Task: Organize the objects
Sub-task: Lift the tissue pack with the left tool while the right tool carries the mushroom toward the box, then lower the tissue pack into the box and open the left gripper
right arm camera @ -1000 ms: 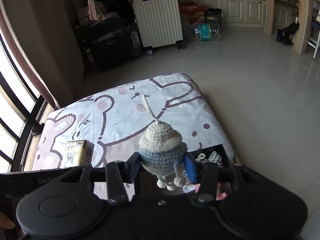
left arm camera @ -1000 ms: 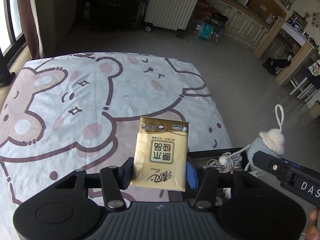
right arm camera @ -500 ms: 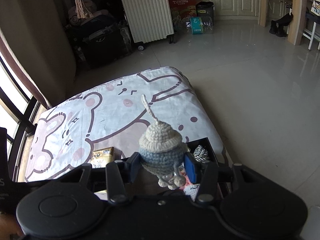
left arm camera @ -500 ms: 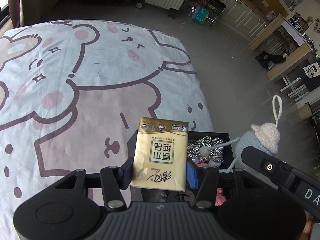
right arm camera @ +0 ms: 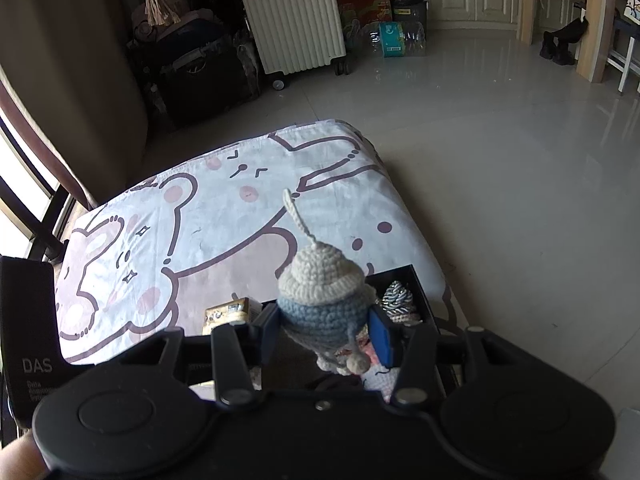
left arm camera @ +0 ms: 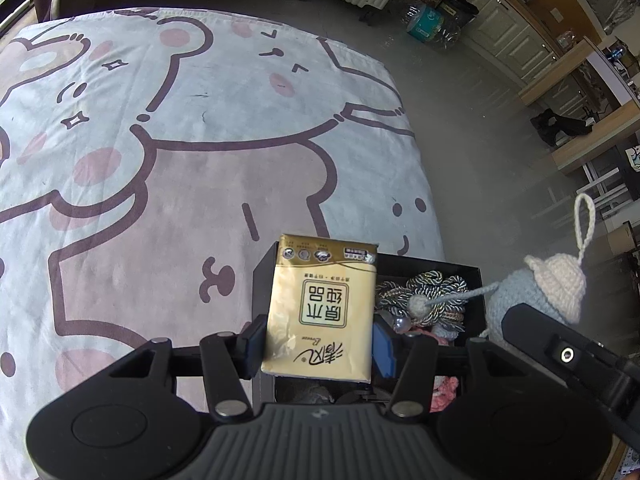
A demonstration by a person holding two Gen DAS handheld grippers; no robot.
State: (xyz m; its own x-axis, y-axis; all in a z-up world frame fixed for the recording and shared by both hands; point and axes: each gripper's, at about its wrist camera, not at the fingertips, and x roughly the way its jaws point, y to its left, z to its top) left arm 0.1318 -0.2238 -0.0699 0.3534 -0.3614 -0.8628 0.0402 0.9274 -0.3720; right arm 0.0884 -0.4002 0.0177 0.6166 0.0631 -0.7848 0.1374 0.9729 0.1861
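Sitting clamped between left jaws, tissue pack, crochet doll between right jaws

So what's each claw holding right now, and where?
Left claw: gold tissue pack, by its lower side edges. Right claw: crocheted doll, by its blue body.

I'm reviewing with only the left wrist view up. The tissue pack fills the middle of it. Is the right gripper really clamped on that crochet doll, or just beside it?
Observer: Clamped. In the right wrist view the right gripper has both pads against the crochet doll, on its blue body.
Operator: Is the doll over the black box?
Observer: Yes, the black box lies directly below it, at the bed's near corner.
Operator: And my tissue pack?
Observer: The tissue pack hangs at the box's left edge, with the left gripper shut on it.
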